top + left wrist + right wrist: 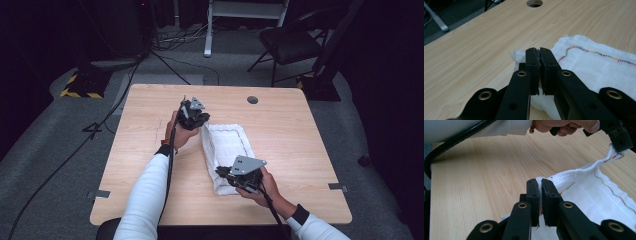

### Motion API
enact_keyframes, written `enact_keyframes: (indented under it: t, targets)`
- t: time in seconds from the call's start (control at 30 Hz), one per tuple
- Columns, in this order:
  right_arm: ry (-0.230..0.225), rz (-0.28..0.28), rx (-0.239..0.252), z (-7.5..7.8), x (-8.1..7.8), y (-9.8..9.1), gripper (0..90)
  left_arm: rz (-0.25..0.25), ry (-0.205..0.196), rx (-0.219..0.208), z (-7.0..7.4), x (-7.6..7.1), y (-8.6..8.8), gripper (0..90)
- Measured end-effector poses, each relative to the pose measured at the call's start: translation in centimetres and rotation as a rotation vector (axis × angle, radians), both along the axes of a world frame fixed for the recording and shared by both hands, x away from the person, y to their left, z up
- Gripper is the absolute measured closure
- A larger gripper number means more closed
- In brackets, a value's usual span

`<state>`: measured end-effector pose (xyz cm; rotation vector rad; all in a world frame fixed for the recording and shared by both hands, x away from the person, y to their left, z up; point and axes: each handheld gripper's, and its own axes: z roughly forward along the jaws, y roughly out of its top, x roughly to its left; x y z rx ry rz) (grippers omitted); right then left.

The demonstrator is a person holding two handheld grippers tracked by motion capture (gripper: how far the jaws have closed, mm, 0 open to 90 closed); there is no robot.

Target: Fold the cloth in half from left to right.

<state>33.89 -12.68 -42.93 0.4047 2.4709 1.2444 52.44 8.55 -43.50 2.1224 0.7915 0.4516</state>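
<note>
Each claw, left [198,120] and right [227,175], is clamped on a corner of the cloth [227,145]; its edge hangs between them, partly folded, fold unfinished on the counter [150,150].

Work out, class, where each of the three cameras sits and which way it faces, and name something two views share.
High view: above the near table edge, looking forward and down; both sleeved forearms show.
Left gripper view: rides the left gripper, looking along its jaws, shut on the white cloth.
Right gripper view: rides the right gripper, jaws shut on the cloth; the other hand shows.
Shared: the cloth's coloured stitching.
</note>
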Motion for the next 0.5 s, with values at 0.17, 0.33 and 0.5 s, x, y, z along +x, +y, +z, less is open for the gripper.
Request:
enact_keyframes:
  t: [0.17, 0.33, 0.5]
  targets:
    - [0.004, -0.033, 0.008, 0.2, 0.0, -1.8, 85.3, -0.024, 0.004, 0.016, -0.1, 0.5, -2.5, 85.7]
    - [0.003, -0.064, 0.001, 0.2, 0.0, -3.6, 85.3, -0.038, 0.007, 0.033, -0.2, 1.0, -4.7, 85.8]
    - [0.015, -0.098, -0.006, -0.1, 0.2, -5.3, 85.3, -0.052, 0.013, 0.043, -0.5, 1.6, -6.4, 85.7]
